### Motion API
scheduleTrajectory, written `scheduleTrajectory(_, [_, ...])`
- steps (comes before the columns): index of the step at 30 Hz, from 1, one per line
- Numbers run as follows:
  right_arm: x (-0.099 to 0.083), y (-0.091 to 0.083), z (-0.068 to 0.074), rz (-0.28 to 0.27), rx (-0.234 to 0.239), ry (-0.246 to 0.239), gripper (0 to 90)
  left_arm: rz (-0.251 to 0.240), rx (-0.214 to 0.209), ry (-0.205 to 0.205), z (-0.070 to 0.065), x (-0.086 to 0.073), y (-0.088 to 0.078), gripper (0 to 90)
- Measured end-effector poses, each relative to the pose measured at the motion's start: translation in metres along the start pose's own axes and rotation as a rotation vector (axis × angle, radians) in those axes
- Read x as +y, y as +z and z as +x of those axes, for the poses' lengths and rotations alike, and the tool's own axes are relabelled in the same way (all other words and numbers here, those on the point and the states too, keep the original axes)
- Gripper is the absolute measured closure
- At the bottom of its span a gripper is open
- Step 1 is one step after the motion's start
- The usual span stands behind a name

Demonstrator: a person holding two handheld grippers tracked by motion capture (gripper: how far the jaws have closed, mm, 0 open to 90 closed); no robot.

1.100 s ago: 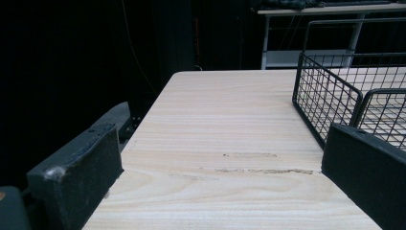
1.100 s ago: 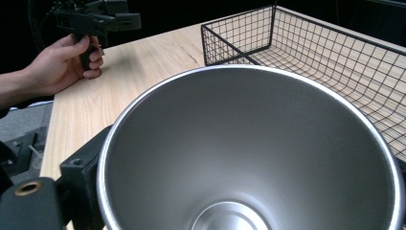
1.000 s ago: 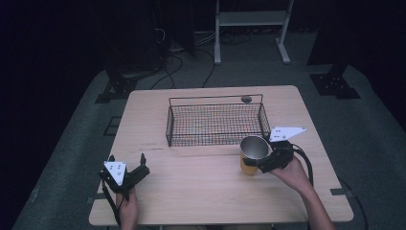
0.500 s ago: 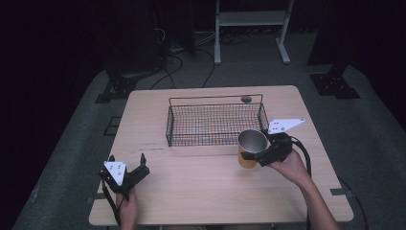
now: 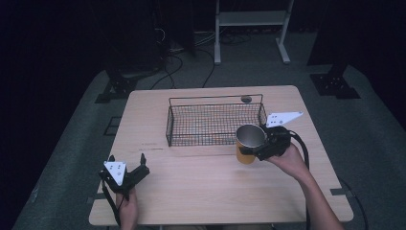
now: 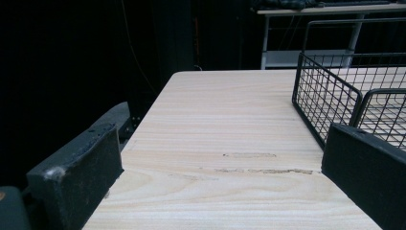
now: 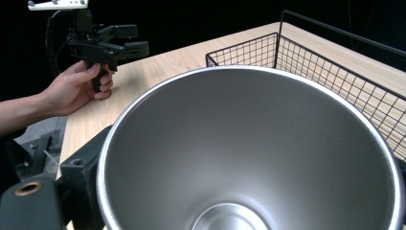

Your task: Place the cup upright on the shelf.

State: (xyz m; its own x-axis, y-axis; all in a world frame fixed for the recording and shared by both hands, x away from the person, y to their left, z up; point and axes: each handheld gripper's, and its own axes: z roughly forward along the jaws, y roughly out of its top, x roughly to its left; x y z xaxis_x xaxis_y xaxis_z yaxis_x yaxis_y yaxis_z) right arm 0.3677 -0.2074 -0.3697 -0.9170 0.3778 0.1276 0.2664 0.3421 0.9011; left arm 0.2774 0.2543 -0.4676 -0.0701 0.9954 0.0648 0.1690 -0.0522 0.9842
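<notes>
High view shows your right gripper (image 5: 258, 149) with jaws clamped on the steel-lined orange cup (image 5: 248, 143), beside the wire basket (image 5: 214, 122): lift it upright over the rim, left gripper (image 5: 125, 173) wide, idle.

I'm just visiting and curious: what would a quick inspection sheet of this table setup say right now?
Surface: pale wooden table, faint scuff marks near the middle.
Job's things: orange cup with steel inside, held upright by the right claw beside the wire basket.
Clutter: small round dark thing behind the basket.
Claws: left claw open, holding nothing, near the front left corner.
Cables: one trails from each claw; more lie on the floor behind.
Surroundings: dark room, grey floor mat, white rack behind.
</notes>
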Motion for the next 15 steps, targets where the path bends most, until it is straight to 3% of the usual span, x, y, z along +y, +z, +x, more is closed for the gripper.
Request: scheduleTrajectory(15, [0.023,0.004,-0.008,0.008,0.017,-0.007,9.1,0.0,-0.001,-0.001,0.0,0.0,0.0,0.0])
